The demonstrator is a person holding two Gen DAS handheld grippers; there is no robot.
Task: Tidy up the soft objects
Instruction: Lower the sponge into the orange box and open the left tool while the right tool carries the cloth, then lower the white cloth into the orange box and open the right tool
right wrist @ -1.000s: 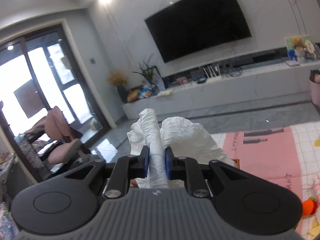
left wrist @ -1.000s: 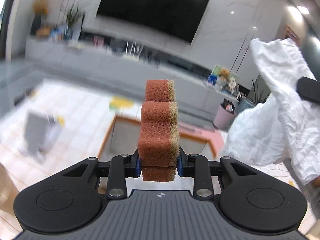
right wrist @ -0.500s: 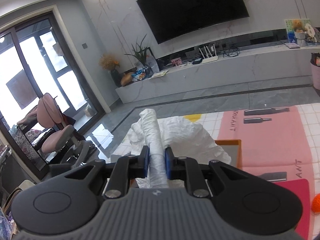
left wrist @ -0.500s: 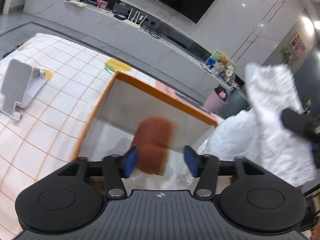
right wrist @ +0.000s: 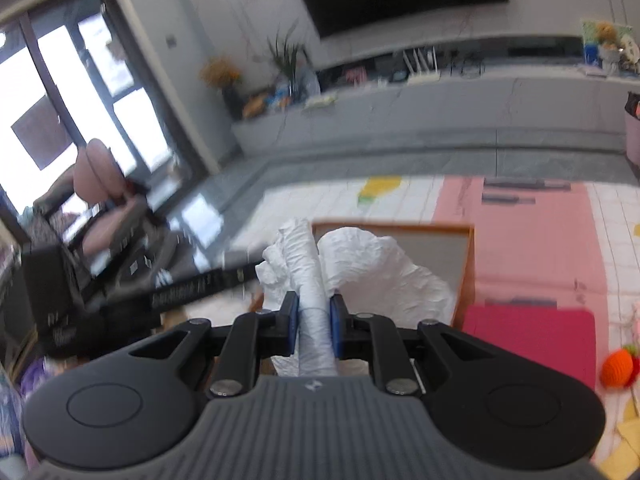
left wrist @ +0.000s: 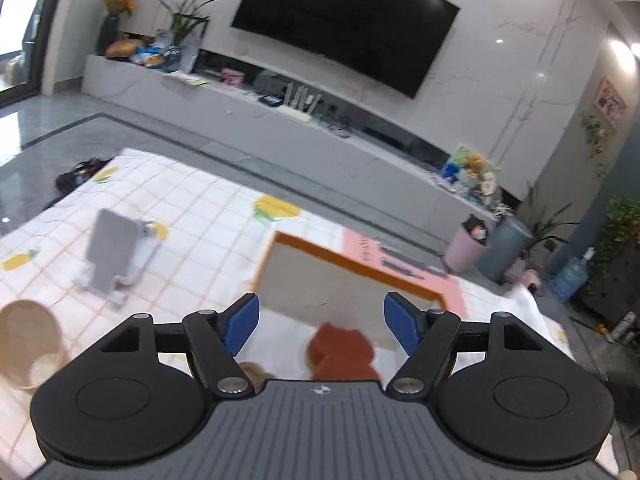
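We see an orange-rimmed box (left wrist: pixel 352 262) on the checked mat; inside it lies a rust-brown sponge (left wrist: pixel 342 354), blurred. Our left tongs (left wrist: pixel 322 322) are opening, nothing pressed between them. Our right tongs (right wrist: pixel 314 326) stay clenched on a crumpled white cloth (right wrist: pixel 360 268) above the box

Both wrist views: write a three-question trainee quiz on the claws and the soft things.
1. True or false: the left claw grips the brown sponge.
2. What is the right claw shut on? A) white cloth B) orange knitted toy C) nothing
3. Fill in: the sponge lies in the box with the ____ rim.

Key: 1 false, its jaws are opening and the sponge lies free; 2 A; 3 orange.
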